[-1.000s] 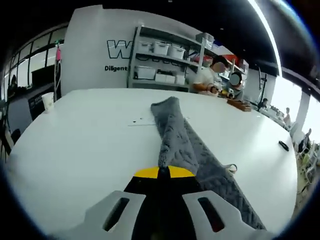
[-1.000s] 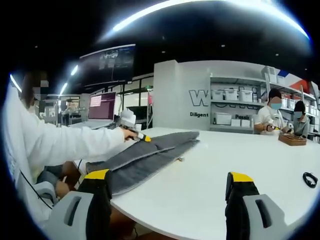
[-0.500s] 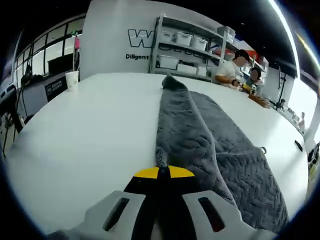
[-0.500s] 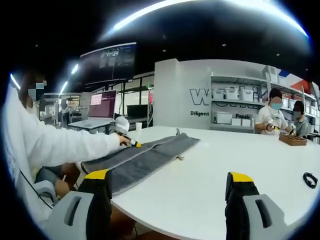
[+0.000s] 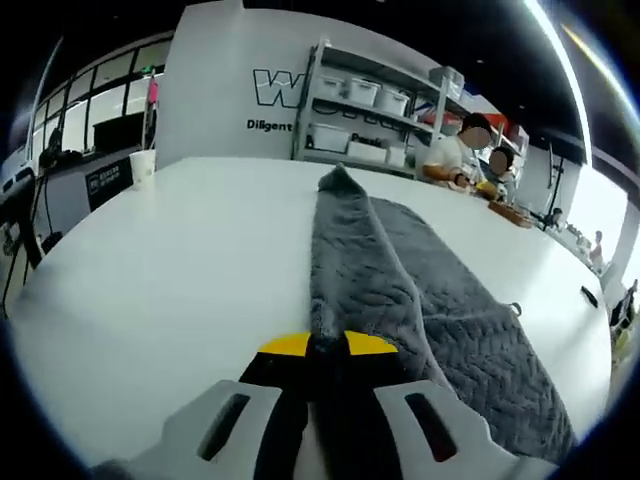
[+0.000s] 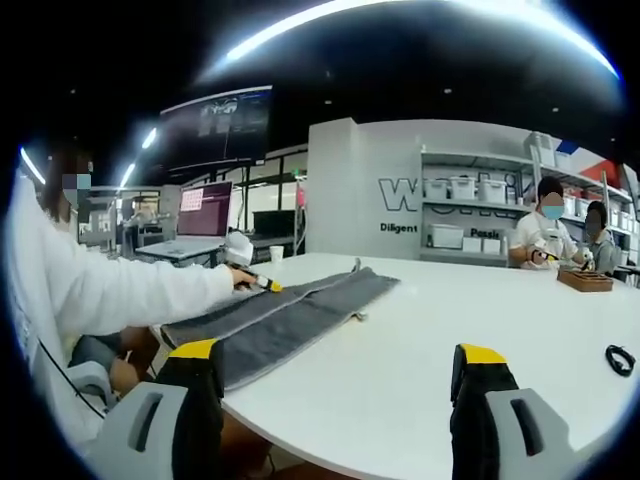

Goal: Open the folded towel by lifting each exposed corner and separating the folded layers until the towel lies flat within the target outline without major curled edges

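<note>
Left gripper [image 5: 325,347] clamped on the near edge of the grey towel [image 5: 400,290], yellow-tipped jaws pressed together with a pinch of fabric between them. From that pinch, a raised ridge of towel running away across the white table [image 5: 170,270] to a small peak at the far end. To the right of the ridge, a wider layer lying flat on the tabletop, with a small loop at its right edge. White cup [image 5: 143,167] standing near the table's far left edge. Small dark object [image 5: 588,297] lying on the table at the far right, well apart from the towel. Shelves [image 5: 365,110] with bins against the back wall, two seated people [image 5: 470,150] at the far side of the table.

Right gripper [image 6: 335,385] held wide apart, nothing between its yellow-tipped jaws, hovering above the near table [image 6: 480,310] edge. Towel [image 6: 290,315] stretched long across the left part of the table, one end toward the near left edge, the other toward the shelves. Left gripper [image 6: 262,284] seen here at the towel's left side, touching the fabric, held by a person in a white sleeve [image 6: 130,290]. Dark object [image 6: 620,358] at the far right of the table.
</note>
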`<state>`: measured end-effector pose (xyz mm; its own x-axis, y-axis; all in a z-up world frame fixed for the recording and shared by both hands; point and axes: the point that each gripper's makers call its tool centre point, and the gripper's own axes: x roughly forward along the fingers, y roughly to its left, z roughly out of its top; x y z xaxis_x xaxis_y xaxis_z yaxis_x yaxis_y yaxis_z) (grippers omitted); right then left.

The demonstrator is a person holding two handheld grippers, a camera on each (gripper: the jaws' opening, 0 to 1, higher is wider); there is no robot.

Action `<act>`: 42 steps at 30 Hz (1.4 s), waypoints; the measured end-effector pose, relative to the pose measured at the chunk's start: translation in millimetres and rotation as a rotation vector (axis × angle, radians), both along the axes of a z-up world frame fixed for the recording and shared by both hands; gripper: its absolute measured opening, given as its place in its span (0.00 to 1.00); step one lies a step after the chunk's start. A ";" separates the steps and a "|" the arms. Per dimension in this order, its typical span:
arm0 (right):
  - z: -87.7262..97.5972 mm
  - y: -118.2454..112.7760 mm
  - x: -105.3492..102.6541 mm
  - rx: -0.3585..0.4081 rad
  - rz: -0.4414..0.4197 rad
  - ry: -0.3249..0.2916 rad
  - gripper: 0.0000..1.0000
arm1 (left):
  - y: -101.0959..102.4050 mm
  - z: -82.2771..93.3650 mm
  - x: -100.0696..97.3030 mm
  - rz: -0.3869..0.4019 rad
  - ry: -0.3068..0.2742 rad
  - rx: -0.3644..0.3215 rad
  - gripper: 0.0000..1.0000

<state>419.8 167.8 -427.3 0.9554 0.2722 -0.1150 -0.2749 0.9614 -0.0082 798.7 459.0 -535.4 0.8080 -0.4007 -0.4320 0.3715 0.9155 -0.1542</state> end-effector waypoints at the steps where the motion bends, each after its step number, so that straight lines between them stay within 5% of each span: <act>1: 0.0 0.2 -0.1 0.000 0.000 0.000 0.95 | 2.2 5.0 -0.4 -0.003 -0.017 0.011 0.16; 7: -1.2 2.5 0.7 -0.006 0.002 0.003 0.95 | 0.1 44.6 -15.5 -0.076 -0.117 -0.042 0.31; 12: -4.5 5.8 4.2 -0.018 0.003 0.009 0.95 | -1.5 69.7 -51.8 -0.161 -0.213 -0.078 0.43; 21: -3.3 14.1 14.2 -0.024 0.000 -0.013 0.95 | 2.7 71.1 -120.2 -0.240 -0.269 -0.094 0.70; 30: -25.0 56.1 26.7 -0.041 0.062 0.054 0.94 | 13.2 67.8 -184.9 -0.274 -0.315 -0.075 0.84; 42: -52.7 104.2 35.1 -0.029 0.123 0.123 0.94 | 15.0 58.5 -220.8 -0.290 -0.344 -0.072 0.99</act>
